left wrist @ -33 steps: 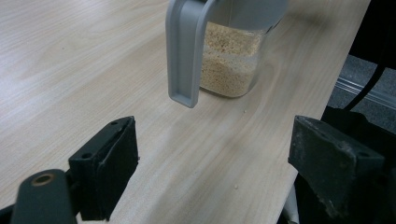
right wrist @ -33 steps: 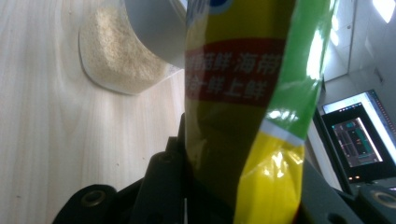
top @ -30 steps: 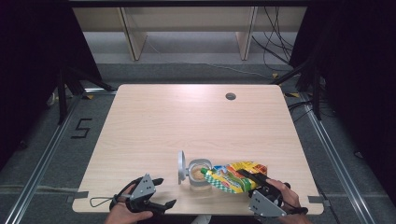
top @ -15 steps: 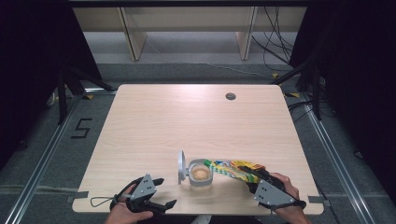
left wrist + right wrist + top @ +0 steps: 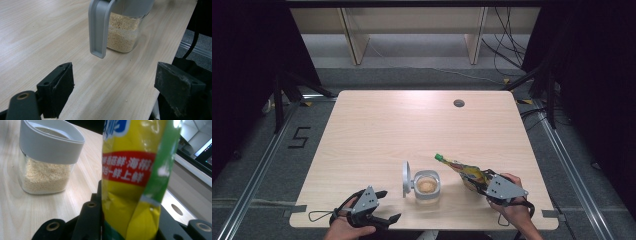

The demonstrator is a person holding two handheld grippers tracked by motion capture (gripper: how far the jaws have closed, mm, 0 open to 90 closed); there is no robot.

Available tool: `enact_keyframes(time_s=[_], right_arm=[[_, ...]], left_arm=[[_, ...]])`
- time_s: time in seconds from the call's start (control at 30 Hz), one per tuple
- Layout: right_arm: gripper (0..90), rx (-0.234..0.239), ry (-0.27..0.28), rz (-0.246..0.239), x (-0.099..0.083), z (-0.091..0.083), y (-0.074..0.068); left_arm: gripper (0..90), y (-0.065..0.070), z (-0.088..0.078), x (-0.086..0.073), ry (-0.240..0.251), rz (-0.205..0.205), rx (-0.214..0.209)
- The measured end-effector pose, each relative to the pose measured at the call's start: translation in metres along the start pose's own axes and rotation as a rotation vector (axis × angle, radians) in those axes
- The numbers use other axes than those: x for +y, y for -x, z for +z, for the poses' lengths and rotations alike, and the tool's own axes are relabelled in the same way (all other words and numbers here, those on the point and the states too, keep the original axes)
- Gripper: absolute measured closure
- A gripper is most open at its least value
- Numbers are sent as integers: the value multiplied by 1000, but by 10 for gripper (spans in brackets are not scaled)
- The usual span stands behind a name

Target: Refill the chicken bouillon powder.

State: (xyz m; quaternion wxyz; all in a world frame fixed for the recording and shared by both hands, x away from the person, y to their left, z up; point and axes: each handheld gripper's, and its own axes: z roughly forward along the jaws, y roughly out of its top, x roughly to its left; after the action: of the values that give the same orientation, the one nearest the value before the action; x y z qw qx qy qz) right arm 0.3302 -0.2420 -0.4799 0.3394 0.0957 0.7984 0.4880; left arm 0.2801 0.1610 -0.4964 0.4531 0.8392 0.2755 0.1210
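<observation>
The right gripper (image 5: 482, 181) was clamped on a crinkled yellow-and-green plastic seasoning packet (image 5: 464, 170), its black jaws pinching the lower end; they had just been closing a little further on the packet between them. In the right gripper view the packet (image 5: 132, 177) rose straight up from between the jaws, with a red printed band across its front. In the high view its long axis ran up and to the left from the gripper, the green tip pointing away from the person, over the table and just to the right of the jar.

That jar, a small clear square container with a grey plastic collar (image 5: 427, 186), stood near the front edge of the pale wooden table (image 5: 412, 130), between the two hands and just left of the packet. It was partly filled with fine pale granules. Its grey flip lid (image 5: 405, 178) stood open on the left side. The right hand (image 5: 512, 212) was the nearer one to the jar's mouth, and any pour would depend on bringing the packet's tip leftward over that opening.

The left gripper (image 5: 384, 207) rested at the front left with jaws spread apart and nothing between them, the jar (image 5: 123, 32) ahead of it.

The packet's opening could not be made out, so I cannot tell whether it was torn. The jar's top was cut off in the left gripper view.
</observation>
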Motion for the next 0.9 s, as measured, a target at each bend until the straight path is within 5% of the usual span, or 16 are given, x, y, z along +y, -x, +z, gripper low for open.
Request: enact_keyframes(time_s=[0.37,0.4,0.47,0.53,0.9], right_arm=[[767,-4,26,117,-8,2,9],[767,-15,28,115,-9,2,10],[768,-24,31,132,-11,1,12],[767,-21,27,142,-12,0,13],[763,-29,17,229,-17,-6,15]], left_arm=[[152,2,1,0,31,-21,-5],[152,0,0,1,15,9,-13],[152,0,-1,0,19,8,-10],[152,1,-1,0,16,-22,-11],[152,0,-2,1,9,11,-8]])
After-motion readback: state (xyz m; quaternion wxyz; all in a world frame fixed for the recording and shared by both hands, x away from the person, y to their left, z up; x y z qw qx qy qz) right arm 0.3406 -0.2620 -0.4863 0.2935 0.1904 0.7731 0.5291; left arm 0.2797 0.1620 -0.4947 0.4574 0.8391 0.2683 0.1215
